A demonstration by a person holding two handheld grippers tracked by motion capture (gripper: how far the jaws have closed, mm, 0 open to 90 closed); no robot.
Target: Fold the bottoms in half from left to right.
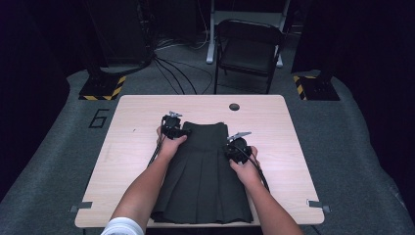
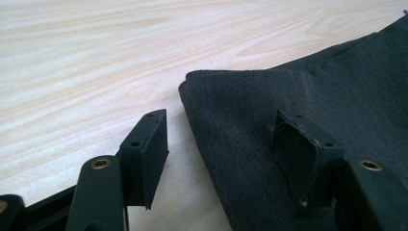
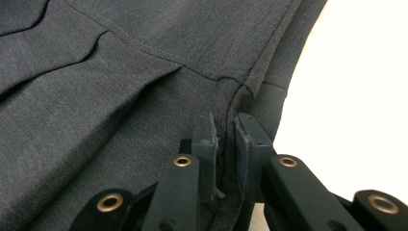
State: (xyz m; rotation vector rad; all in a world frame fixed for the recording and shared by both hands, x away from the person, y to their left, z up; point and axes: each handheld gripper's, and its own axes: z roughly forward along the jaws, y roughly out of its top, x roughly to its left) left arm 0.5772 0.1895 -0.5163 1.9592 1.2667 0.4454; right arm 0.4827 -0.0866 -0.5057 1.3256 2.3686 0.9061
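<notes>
A dark pleated skirt lay flat on the bench, with its wide hem at the near edge and its waistband toward the far edge, roughly in the middle between the left and right edges. Bare wood stayed free on both sides of the skirt, and a broad free strip ran along the far edge, where a small round hole sat in the bench top.

The left hand-held gripper stood at the far left corner of the skirt. In the left gripper view its jaws were apart: one pad rested over the bare wood just beside the cloth edge, the other over the cloth, and the edge of the skirt lay between them without being pressed. The right hand-held gripper was at the right side edge of the skirt, below the waistband. In the right gripper view its jaws were nearly together, pinching a fold of the skirt at the side seam.

On the grey floor left of the bench, the number 6 was marked. A folding chair stood beyond the far edge.
</notes>
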